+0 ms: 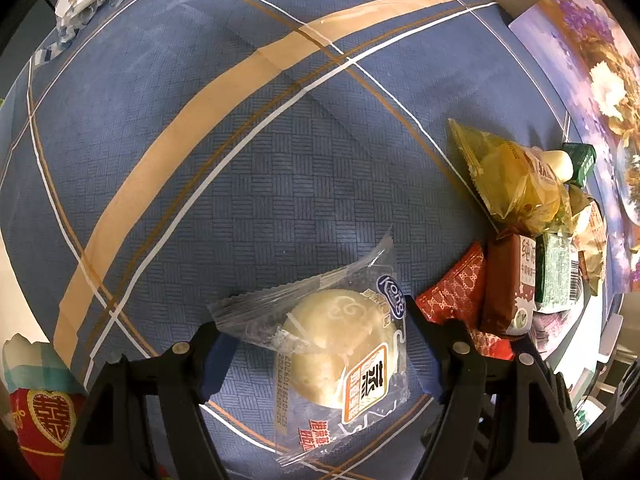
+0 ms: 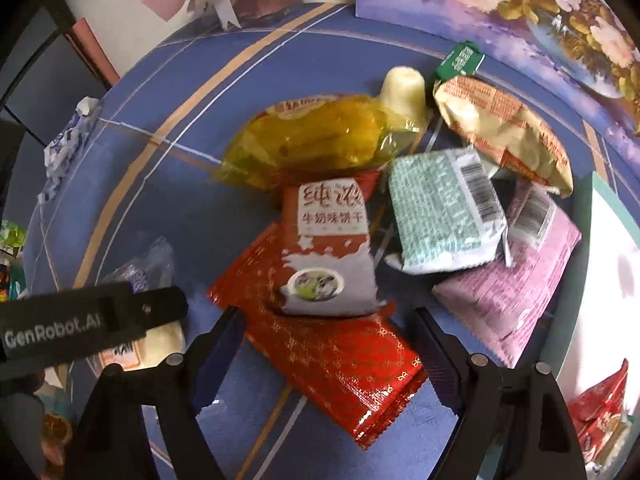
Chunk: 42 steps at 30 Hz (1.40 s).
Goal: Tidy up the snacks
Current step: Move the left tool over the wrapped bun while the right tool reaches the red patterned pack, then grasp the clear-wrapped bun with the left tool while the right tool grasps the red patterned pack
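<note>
Pastry packet (image 1: 340, 356) left of snack pile (image 1: 520, 240)

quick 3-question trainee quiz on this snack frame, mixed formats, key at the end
1. True or false: the left gripper has its jaws around the clear-wrapped round pastry.
2. Which packet lies between the right gripper jaws? A) red patterned packet B) green packet C) purple packet
3. What lies on top of the red patterned packet?

Key: 1 true; 2 A; 3 the milk biscuit packet.
</note>
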Available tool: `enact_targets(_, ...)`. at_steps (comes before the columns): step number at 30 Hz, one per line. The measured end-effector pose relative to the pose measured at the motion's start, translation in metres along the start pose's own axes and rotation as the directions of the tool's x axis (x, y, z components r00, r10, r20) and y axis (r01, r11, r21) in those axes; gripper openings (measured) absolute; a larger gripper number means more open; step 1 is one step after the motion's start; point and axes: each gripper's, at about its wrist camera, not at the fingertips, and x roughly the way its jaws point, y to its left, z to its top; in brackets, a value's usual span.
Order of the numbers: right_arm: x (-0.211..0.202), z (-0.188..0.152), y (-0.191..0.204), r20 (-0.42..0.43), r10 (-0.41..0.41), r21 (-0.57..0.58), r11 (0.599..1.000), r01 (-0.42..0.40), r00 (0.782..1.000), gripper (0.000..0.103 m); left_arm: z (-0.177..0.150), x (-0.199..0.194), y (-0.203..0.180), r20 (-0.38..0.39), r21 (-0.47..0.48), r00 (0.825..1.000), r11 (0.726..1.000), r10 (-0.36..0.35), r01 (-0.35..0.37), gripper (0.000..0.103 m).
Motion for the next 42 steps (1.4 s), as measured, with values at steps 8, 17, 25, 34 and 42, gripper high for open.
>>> enact_targets(8,0.005,-0.011,0.028,-0.046,-0.085,-0.082,0.993,0.081,0.995,0.082,-0.004,0.001,-0.001,0.004,0.020,1.000,1.000,0.011,-0.012,0.077)
enact_targets(17,-0.002,-0.016,0.024,-0.047,-0.093,-0.024,0.995,0.092,0.995,0.061,-0.012,-0.004,-0.009,0.013,0.074,1.000,0.997,-0.007,0.006,0.063)
enact_targets(25,-0.021,-0.028,0.018,-0.036,0.000,0.060,0.998,0.002,0.999,0.052,-0.018,-0.015,-0.018,0.026,0.104,0.998,0.993,-0.054,0.051,0.061)
enact_targets(34,-0.055,-0.035,0.008,0.026,0.059,0.122,0.991,-0.061,0.998,0.049,-0.022,-0.037,-0.037,0.069,0.127,0.994,0.989,-0.080,0.071,0.061)
enact_targets(42,-0.071,-0.050,-0.005,0.022,0.040,0.128,0.991,-0.042,0.999,0.048,-0.025,-0.034,-0.045,0.053,0.146,0.997,0.989,-0.046,0.038,0.061)
